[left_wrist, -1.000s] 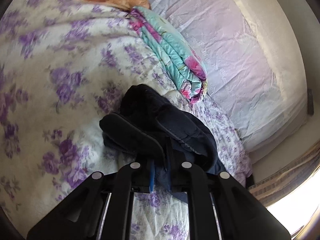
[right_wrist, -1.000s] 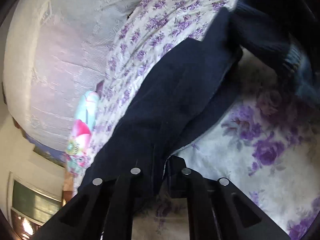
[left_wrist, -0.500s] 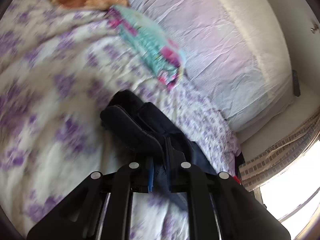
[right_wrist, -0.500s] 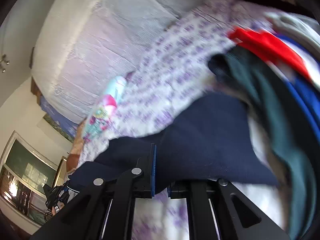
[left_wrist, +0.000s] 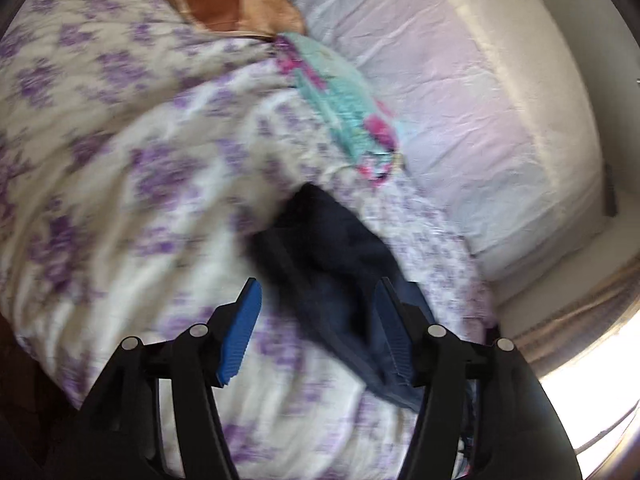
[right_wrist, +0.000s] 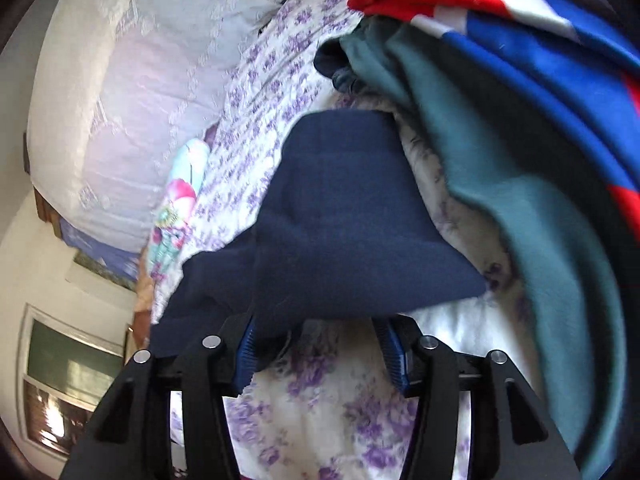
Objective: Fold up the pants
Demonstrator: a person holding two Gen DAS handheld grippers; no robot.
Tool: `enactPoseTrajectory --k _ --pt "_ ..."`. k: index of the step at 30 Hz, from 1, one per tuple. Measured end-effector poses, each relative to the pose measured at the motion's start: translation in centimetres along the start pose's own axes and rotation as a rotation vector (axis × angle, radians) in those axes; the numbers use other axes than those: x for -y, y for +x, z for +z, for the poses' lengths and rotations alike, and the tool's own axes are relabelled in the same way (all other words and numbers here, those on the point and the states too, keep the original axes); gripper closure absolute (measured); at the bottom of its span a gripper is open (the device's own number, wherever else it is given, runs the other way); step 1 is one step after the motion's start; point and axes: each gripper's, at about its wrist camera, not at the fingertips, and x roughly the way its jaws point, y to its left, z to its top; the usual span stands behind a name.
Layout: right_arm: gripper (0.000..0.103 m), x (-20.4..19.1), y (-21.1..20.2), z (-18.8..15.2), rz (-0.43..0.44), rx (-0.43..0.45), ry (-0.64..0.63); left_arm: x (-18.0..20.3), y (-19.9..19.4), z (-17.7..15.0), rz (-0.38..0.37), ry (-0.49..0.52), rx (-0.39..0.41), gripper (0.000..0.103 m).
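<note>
Evidently both the left gripper [left_wrist: 318, 332] and right gripper [right_wrist: 320, 350] stood spread, gripping nothing, over the navy pants [right_wrist: 340, 216] bunched on the floral bedspread [left_wrist: 120, 184]; flattening before re-gripping the edges seemed advisable.

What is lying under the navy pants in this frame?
The navy pants lie on the purple-flowered bedspread, which shows around them in both views. Whatever sits directly beneath the folded cloth is covered.

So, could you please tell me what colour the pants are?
The pants are dark navy, plain; clearest in the right wrist view.
</note>
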Motion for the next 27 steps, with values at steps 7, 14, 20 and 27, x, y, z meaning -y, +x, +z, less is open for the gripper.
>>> enactPoseTrajectory --k 7,14,20,27 --pt "0.042 -1.5 -3.1 -0.8 0.001 0.068 -0.048 3.7 6.4 -0.4 -0.06 -0.037 -0.139 0.046" --pt "0.041 -1.4 -6.2 -0.7 0.017 0.134 -0.075 3.3 10.9 0.1 0.025 -0.077 -0.175 0.047" --pt "0.041 -1.3 -5.7 -0.8 0.017 0.131 -0.08 3.7 10.2 0.7 0.043 -0.023 -0.118 0.088" --pt "0.041 -0.3 -6.0 -0.8 0.022 0.136 -0.032 3.9 9.7 0.8 -0.005 -0.039 -0.11 0.089"
